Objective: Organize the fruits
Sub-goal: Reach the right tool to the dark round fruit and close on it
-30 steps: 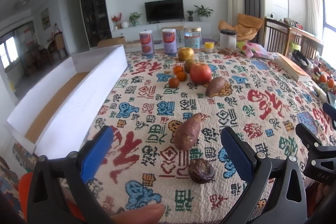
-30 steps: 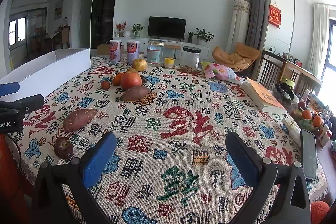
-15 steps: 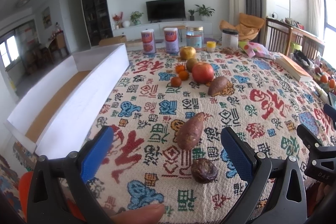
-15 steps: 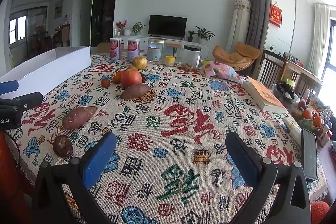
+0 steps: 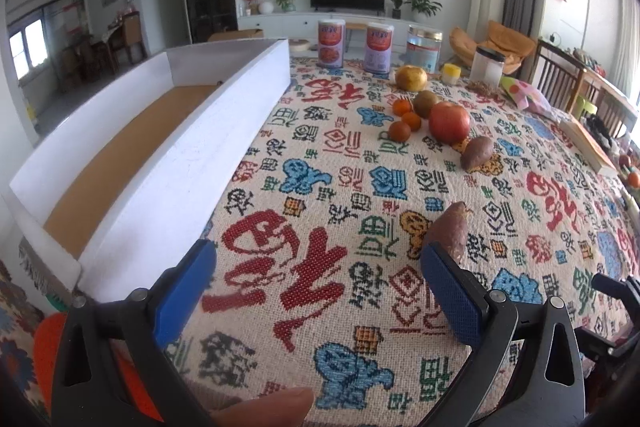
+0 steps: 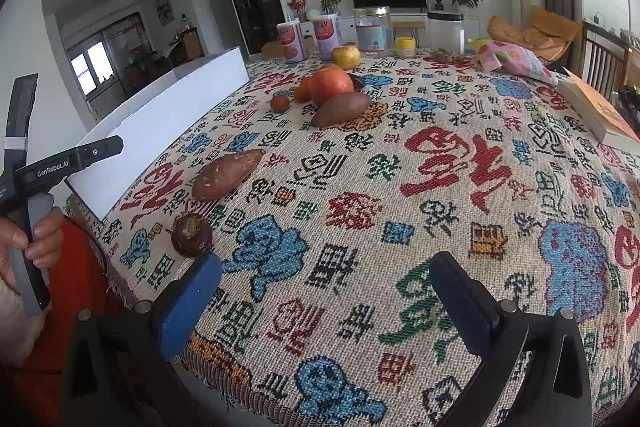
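My left gripper [image 5: 316, 283] hangs open over the patterned tablecloth [image 5: 304, 195], nothing between its blue pads. A sweet potato [image 5: 450, 233] lies just beyond its right finger, partly hidden by it. Farther back sit a red apple [image 5: 450, 121], three small oranges [image 5: 400, 131], a brown fruit [image 5: 425, 102], a yellow fruit [image 5: 411, 77] and a second sweet potato [image 5: 476, 153]. My right gripper [image 6: 324, 291] is open near the table's front edge. A dark round fruit [image 6: 192, 235] rests just beyond its left finger, the near sweet potato [image 6: 226, 175] behind it.
A long white box [image 5: 160, 147] with a brown floor lies along the table's left side. Two cans [image 5: 331, 43] and jars [image 5: 424, 47] stand at the back. A book [image 6: 600, 111] and a snack bag [image 6: 512, 59] are at the right. A hand [image 6: 36, 239] holds the left tool's handle.
The left gripper has swung left toward the white box; the dark round fruit has left its view. The right gripper has moved left and closer to the dark fruit. Both stay open.
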The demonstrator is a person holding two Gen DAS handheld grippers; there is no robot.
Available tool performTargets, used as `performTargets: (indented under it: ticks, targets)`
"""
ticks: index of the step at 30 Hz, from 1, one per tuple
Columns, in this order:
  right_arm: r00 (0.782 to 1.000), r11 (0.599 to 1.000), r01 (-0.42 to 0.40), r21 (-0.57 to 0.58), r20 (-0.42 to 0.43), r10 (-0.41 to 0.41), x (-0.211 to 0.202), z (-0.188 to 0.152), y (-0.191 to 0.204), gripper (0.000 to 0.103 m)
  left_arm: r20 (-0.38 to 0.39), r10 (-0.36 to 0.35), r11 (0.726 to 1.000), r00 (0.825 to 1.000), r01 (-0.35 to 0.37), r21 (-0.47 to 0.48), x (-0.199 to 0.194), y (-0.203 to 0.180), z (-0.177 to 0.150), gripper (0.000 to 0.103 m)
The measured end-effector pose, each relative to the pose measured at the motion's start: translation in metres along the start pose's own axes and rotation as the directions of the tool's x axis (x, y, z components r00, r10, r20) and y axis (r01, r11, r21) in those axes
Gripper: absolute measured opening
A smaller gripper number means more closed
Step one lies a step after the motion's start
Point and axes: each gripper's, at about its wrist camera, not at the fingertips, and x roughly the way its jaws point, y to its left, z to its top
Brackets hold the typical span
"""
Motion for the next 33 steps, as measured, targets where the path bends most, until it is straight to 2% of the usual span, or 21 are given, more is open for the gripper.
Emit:
performTargets:
  ticks: [2, 4, 5, 8, 9, 13, 14, 15, 16, 19, 23, 25, 26, 29, 33]
  targets:
    - [0.997, 0.995, -0.044, -0.088, -0.065, 0.039, 0.018, -0.005, 0.026, 0.102, -0.013, 0.006, 1.0, 1.0, -0.006, 0.02, 0.008, -0.003, -0.008, 0.102]
    - [0.995, 0.985, -0.067, -0.158, -0.087, 0.054, 0.028, -0.006, 0.047, 0.098, -0.019, 0.016, 0.999, 1.0, -0.015, 0.052, 0.013, -0.008, -0.016, 0.102]
    - [0.993, 0.981, -0.083, -0.176, -0.094, 0.068, 0.032, -0.006, 0.055, 0.093, -0.023, 0.021, 0.998, 1.0, -0.02, 0.063, 0.016, -0.01, -0.018, 0.102]
    - [0.984, 0.972, -0.145, -0.182, -0.131, 0.123, 0.049, 0.0, 0.073, 0.088, -0.024, 0.027, 0.997, 0.999, -0.025, 0.069, 0.019, -0.011, -0.019, 0.102]
    - [0.981, 0.968, -0.157, -0.197, -0.141, 0.131, 0.056, 0.002, 0.08, 0.084, -0.02, 0.022, 0.998, 1.0, -0.02, 0.066, 0.017, -0.011, -0.019, 0.102]
    - [0.977, 0.954, -0.165, -0.25, -0.173, 0.123, 0.085, 0.009, 0.101, 0.074, -0.01, 0.019, 0.999, 1.0, -0.018, 0.049, 0.013, -0.005, -0.015, 0.102]
    - [0.975, 0.952, -0.176, -0.251, -0.181, 0.132, 0.09, 0.01, 0.104, 0.065, -0.019, 0.017, 0.999, 1.0, -0.016, 0.047, 0.014, -0.004, -0.015, 0.102]
    - [0.974, 0.951, -0.174, -0.254, -0.186, 0.128, 0.096, 0.011, 0.107, 0.043, -0.031, 0.015, 0.999, 0.999, -0.013, 0.047, 0.015, -0.003, -0.015, 0.102]
    - [0.98, 0.952, -0.147, -0.268, -0.168, 0.104, 0.097, 0.012, 0.108, 0.041, -0.044, 0.012, 0.999, 0.999, -0.01, 0.051, 0.016, -0.003, -0.016, 0.102]
    - [0.973, 0.96, -0.183, -0.214, -0.177, 0.146, 0.095, 0.016, 0.097, 0.04, -0.084, -0.015, 0.997, 0.996, 0.022, 0.079, 0.023, -0.011, -0.02, 0.103]
    - [0.996, 0.991, -0.048, -0.125, -0.08, 0.038, 0.069, 0.026, 0.049, 0.04, -0.149, -0.065, 0.986, 0.987, 0.086, 0.144, 0.044, -0.035, -0.03, 0.103]
    - [0.998, 0.998, 0.035, -0.052, -0.051, -0.037, 0.06, 0.031, 0.015, 0.04, -0.186, -0.063, 0.978, 0.981, 0.098, 0.186, 0.058, -0.05, -0.036, 0.103]
    - [0.996, 0.997, 0.077, -0.021, -0.042, -0.078, 0.056, 0.032, -0.002, 0.04, -0.201, -0.06, 0.974, 0.978, 0.102, 0.203, 0.064, -0.057, -0.04, 0.103]
    - [0.982, 0.982, 0.186, 0.033, -0.021, -0.186, 0.052, 0.033, -0.037, 0.04, -0.179, -0.078, 0.976, 0.981, 0.111, 0.186, 0.068, -0.062, -0.039, 0.103]
    - [0.972, 0.968, 0.234, 0.093, -0.04, -0.231, 0.052, 0.033, -0.057, 0.041, -0.21, -0.105, 0.985, 0.972, 0.13, 0.113, 0.076, -0.054, -0.034, 0.103]
